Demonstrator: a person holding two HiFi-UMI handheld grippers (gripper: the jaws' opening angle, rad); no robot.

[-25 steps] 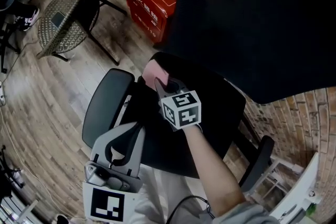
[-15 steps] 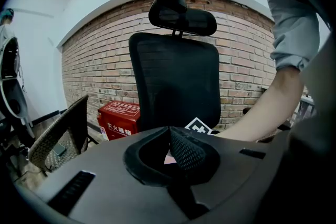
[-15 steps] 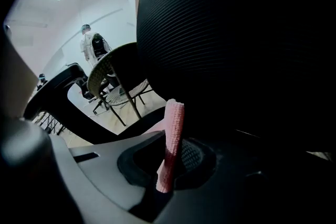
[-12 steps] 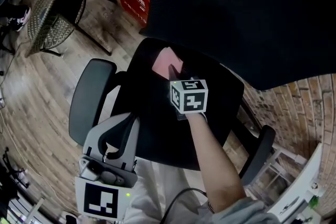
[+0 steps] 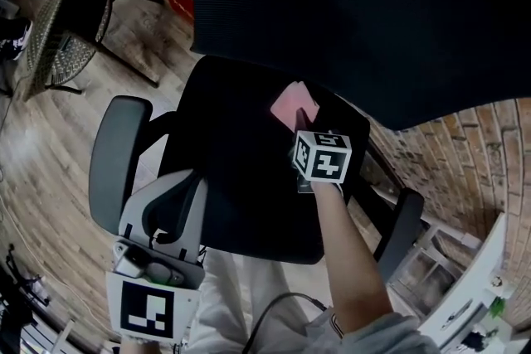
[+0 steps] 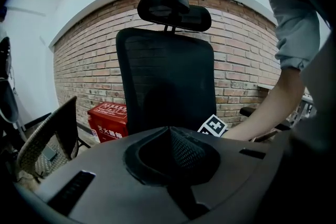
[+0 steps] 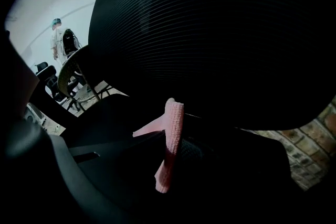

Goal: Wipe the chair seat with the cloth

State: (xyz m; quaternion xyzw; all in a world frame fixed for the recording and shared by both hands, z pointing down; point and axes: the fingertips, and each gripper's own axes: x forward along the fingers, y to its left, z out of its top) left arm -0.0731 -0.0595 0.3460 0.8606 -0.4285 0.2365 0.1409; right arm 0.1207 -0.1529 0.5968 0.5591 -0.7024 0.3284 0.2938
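Chair seat (image 5: 228, 149), pink cloth (image 5: 294, 105) between right tongs (image 7: 169, 131)

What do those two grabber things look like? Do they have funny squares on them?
Yes! Each carries a white cube with black square markers. The left gripper is pale grey plastic with smooth, curved fingers. The right gripper looks dark. The person wears a grey sleeve.

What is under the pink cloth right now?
The black chair seat lies under the pink cloth, which the right gripper grips. The patch directly beneath the cloth is covered, so its condition cannot be seen.
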